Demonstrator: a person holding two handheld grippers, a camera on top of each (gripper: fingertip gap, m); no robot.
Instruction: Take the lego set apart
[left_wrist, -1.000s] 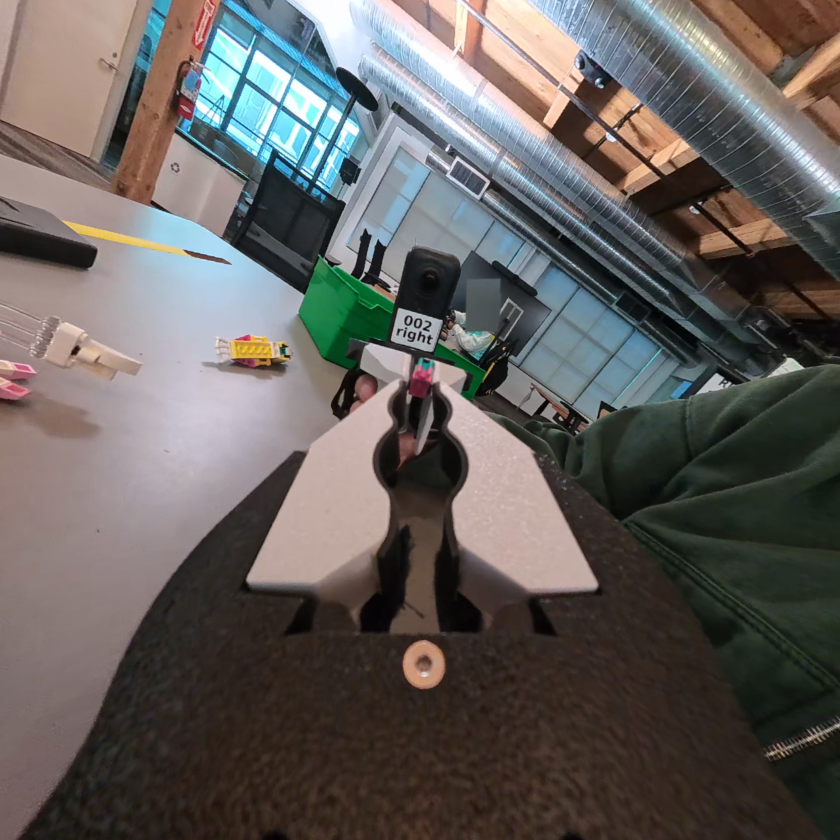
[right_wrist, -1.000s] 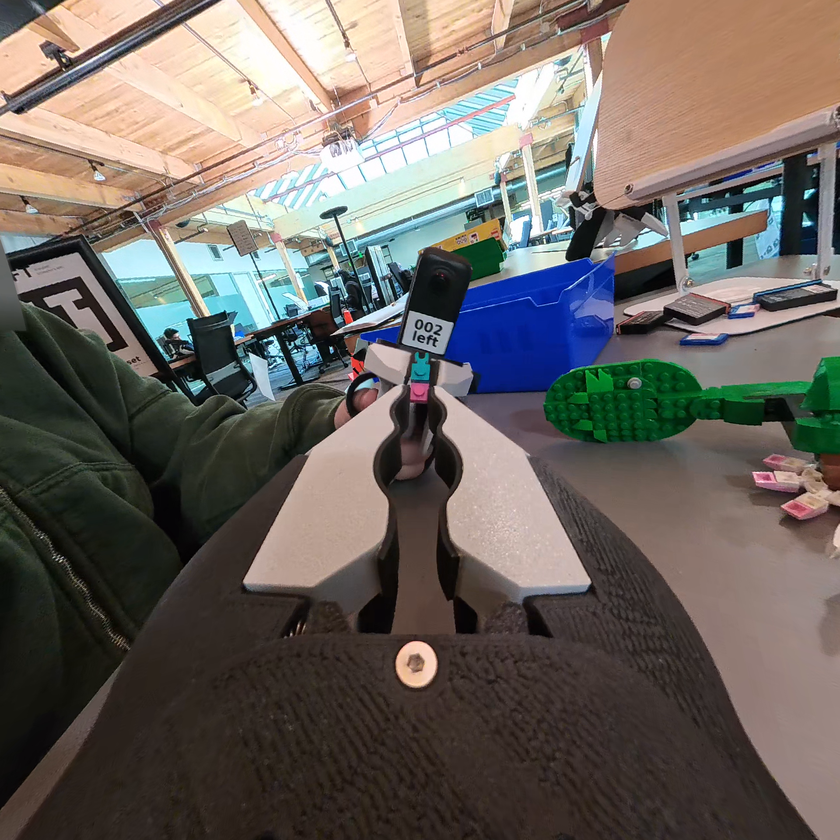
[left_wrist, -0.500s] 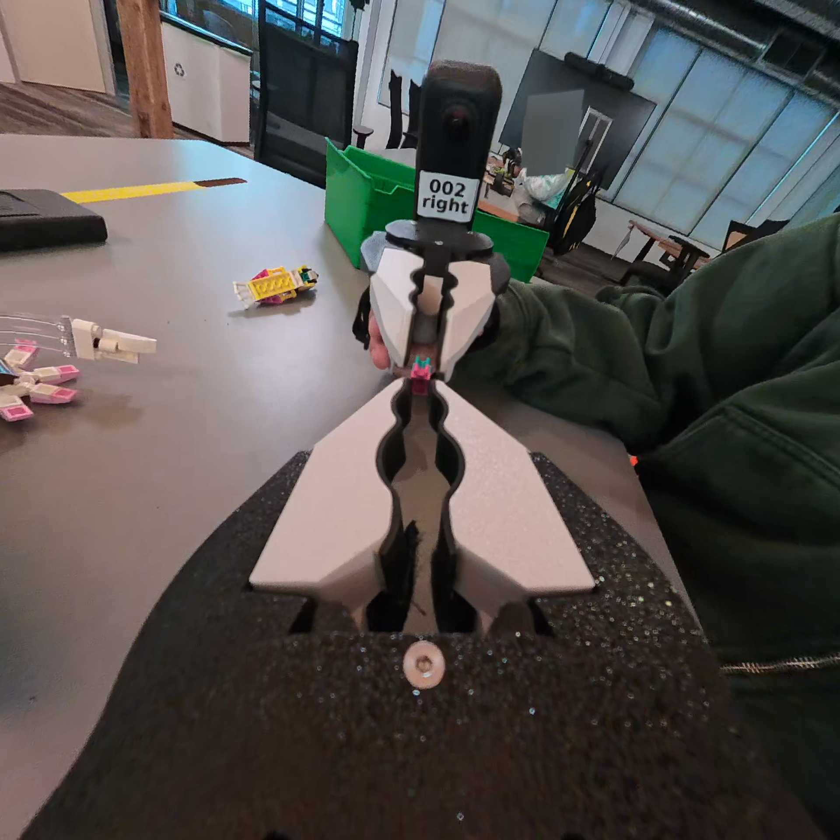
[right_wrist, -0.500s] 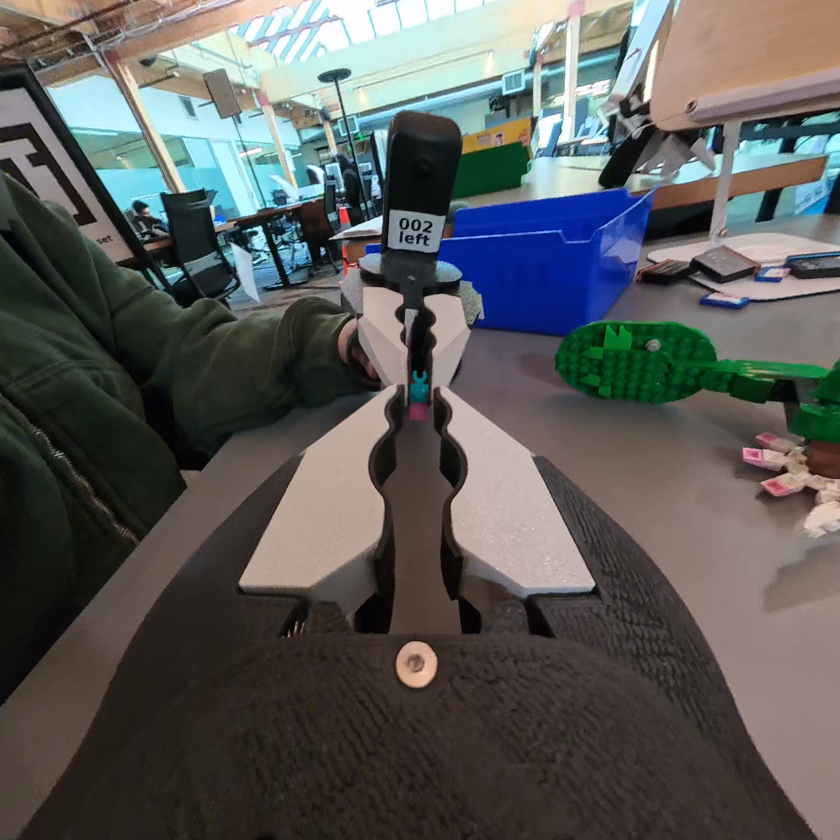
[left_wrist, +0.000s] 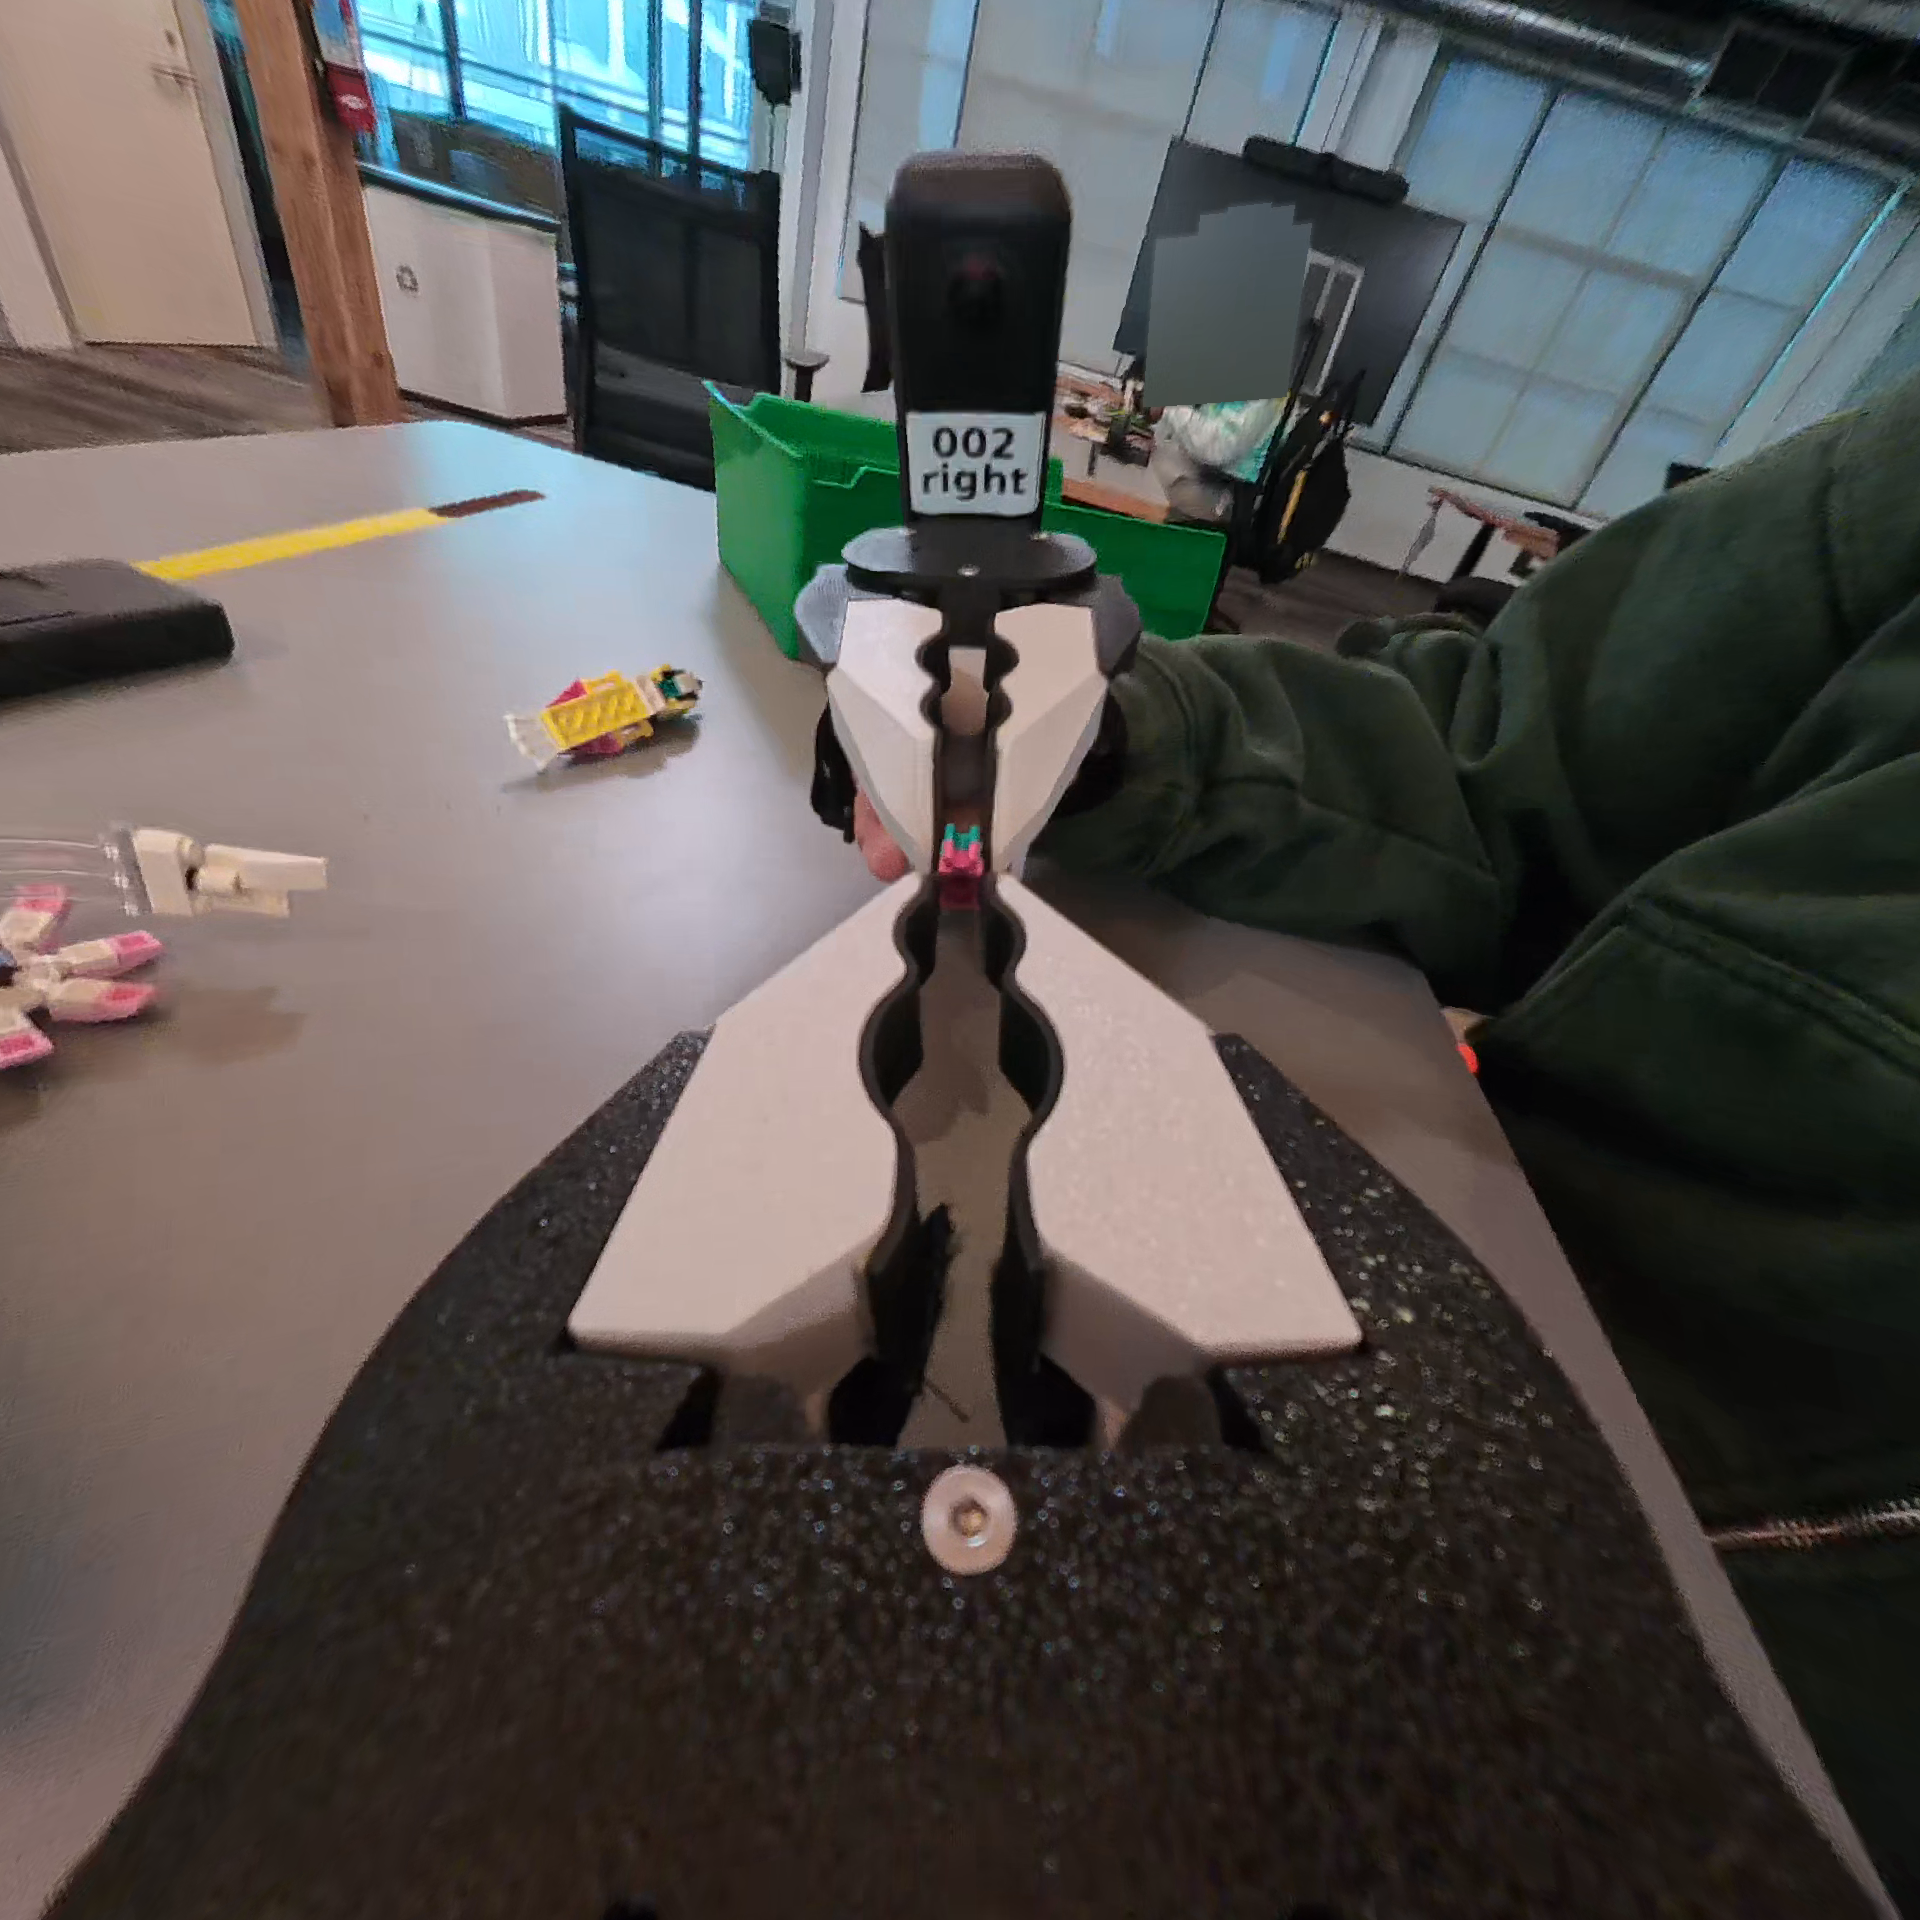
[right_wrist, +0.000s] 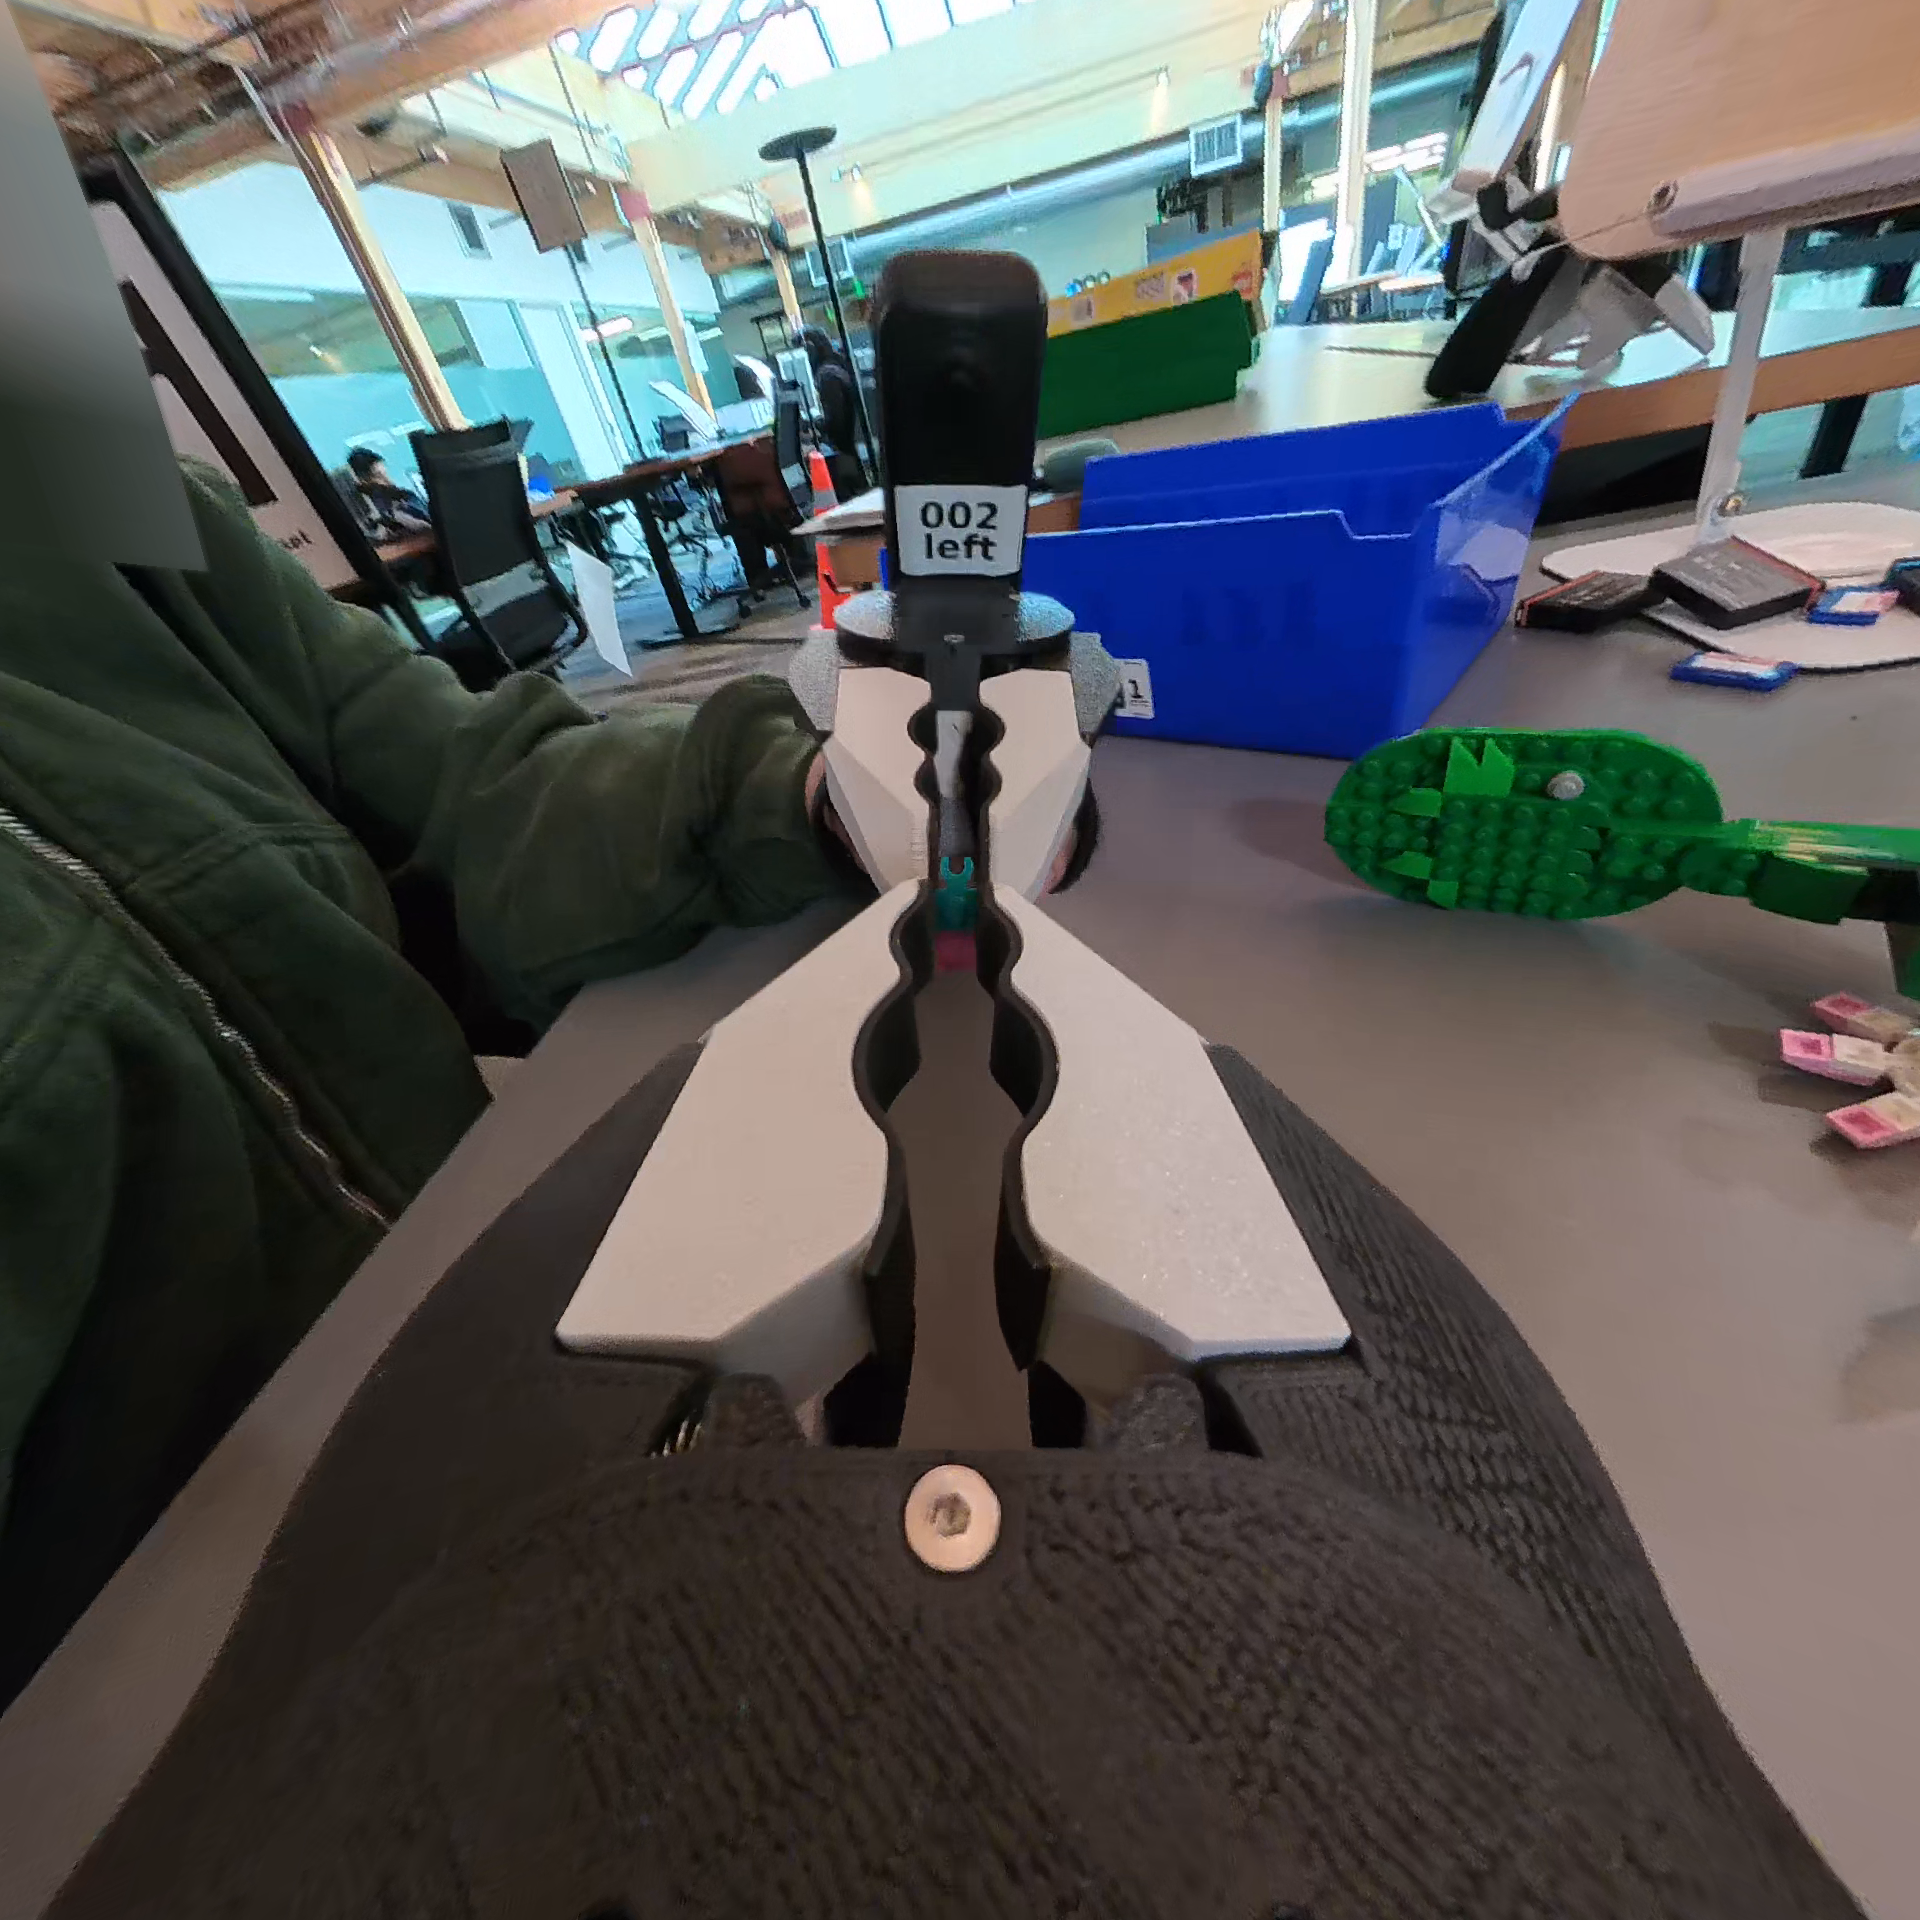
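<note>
1. Pink and teal, a small lego piece (left_wrist: 959, 860) sits pinched between the two grippers, which meet tip to tip above the grey desk (left_wrist: 436, 935).
2. Left gripper (left_wrist: 958, 896) has its jaws closed on the pink end.
3. Right gripper (right_wrist: 954, 914) has its jaws closed on the teal end.
4. Far right, a green lego plate (right_wrist: 1527, 831) lies near a blue bin (right_wrist: 1299, 613).
5. Left, a yellow lego chunk (left_wrist: 608, 715) lies before a green bin (left_wrist: 790, 509).

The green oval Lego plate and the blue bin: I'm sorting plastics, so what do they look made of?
The green oval Lego plate looks like hard moulded plastic, semi-glossy, with crisp raised studs. The blue bin also looks like rigid plastic, smoother and glossier, with thin walls that catch reflections; which plastic cannot be told.
</note>
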